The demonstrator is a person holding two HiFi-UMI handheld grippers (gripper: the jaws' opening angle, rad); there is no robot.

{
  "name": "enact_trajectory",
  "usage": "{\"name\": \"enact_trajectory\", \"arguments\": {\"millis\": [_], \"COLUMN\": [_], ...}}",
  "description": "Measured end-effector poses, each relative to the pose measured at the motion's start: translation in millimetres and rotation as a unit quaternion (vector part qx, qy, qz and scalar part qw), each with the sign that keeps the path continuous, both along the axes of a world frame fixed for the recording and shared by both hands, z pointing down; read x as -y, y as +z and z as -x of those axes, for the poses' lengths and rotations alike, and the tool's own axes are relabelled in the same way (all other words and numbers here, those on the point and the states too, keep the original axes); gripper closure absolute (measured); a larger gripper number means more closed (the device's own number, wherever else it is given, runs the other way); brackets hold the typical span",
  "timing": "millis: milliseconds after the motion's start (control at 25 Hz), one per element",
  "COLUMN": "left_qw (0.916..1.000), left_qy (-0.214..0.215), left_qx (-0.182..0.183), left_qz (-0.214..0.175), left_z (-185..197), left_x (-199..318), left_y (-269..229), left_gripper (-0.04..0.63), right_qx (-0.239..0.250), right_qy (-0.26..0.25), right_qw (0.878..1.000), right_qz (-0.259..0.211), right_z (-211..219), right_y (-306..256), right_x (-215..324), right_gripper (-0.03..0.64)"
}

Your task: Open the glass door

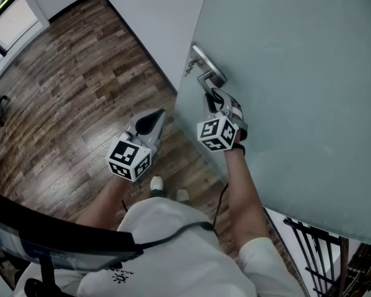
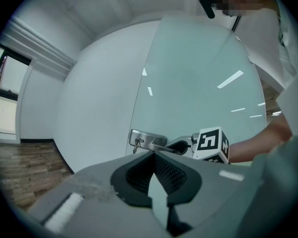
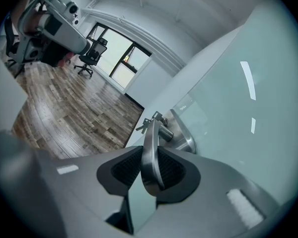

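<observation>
Steel handle (image 3: 150,133) in right gripper (image 3: 150,153), arm (image 1: 242,187) outstretched; left gripper (image 2: 154,155) seemingly shut.

The grey left gripper (image 2: 153,153) has its dark ribbed jaws meeting at the tips, empty, while beyond them the right gripper (image 2: 183,145) grips the silver metal lever handle (image 2: 159,146) on the pale frosted glass door (image 2: 198,83).

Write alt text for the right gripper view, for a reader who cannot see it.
The right tool is shut on a silver lever door handle, which is fixed to a pale glass door filling the right side. Keys hang near the handle's base, and a wooden floor stretches away on the left.
</observation>
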State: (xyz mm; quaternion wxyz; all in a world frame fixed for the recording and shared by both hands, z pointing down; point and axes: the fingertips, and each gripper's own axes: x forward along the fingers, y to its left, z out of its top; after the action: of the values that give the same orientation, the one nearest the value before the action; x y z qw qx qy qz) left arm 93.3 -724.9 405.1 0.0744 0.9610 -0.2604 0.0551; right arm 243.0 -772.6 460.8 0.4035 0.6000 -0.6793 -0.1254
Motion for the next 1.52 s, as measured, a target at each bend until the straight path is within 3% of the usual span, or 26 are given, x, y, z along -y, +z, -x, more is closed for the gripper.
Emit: {"name": "enact_trajectory", "arguments": {"millis": [280, 600, 800, 920, 1040, 1120, 1200, 1360, 1440, 1520], "left_qw": [0.9999, 0.9999, 0.9999, 0.9998, 0.9998, 0.9997, 0.9995, 0.9992, 0.9990, 0.9988], "left_qy": [-0.007, -0.014, -0.015, -0.017, -0.019, -0.018, -0.017, -0.017, -0.018, -0.021], "left_qx": [0.004, 0.006, 0.005, 0.005, -0.003, -0.010, -0.016, -0.025, -0.028, -0.030], "left_qz": [0.009, 0.008, 0.006, 0.004, -0.003, -0.014, -0.022, -0.027, -0.031, -0.033], "left_z": [3, 4, 4, 3, 3, 1, -4, -14, -17, -19], "left_x": [28, 16, 18, 19, 15, 8, 3, 0, -5, -3], "left_y": [3, 5, -3, -9, -26, -41, -54, -72, -77, -83], "left_gripper": [0.592, 0.592, 0.592, 0.592, 0.592, 0.592, 0.592, 0.592, 0.592, 0.592], "right_qx": [-0.001, 0.007, 0.020, 0.040, 0.091, 0.161, 0.259, 0.445, 0.475, 0.476], "right_qy": [0.002, 0.004, -0.007, -0.012, -0.019, -0.030, -0.041, -0.047, -0.045, -0.041], "right_qw": [1.000, 1.000, 0.999, 0.999, 0.996, 0.986, 0.965, 0.894, 0.878, 0.876], "right_qz": [0.004, 0.015, 0.030, 0.023, -0.005, -0.024, -0.027, -0.035, -0.047, -0.058], "right_z": [-8, -14, -7, -4, 8, 20, 31, 39, 37, 33], "right_y": [1, 5, 0, -11, -39, -57, -68, -84, -91, -100], "right_x": [27, 28, 32, 23, -2, -26, -50, -87, -105, -112], "right_gripper": [0.525, 0.522, 0.457, 0.411, 0.450, 0.576, 0.603, 0.609, 0.609, 0.609]}}
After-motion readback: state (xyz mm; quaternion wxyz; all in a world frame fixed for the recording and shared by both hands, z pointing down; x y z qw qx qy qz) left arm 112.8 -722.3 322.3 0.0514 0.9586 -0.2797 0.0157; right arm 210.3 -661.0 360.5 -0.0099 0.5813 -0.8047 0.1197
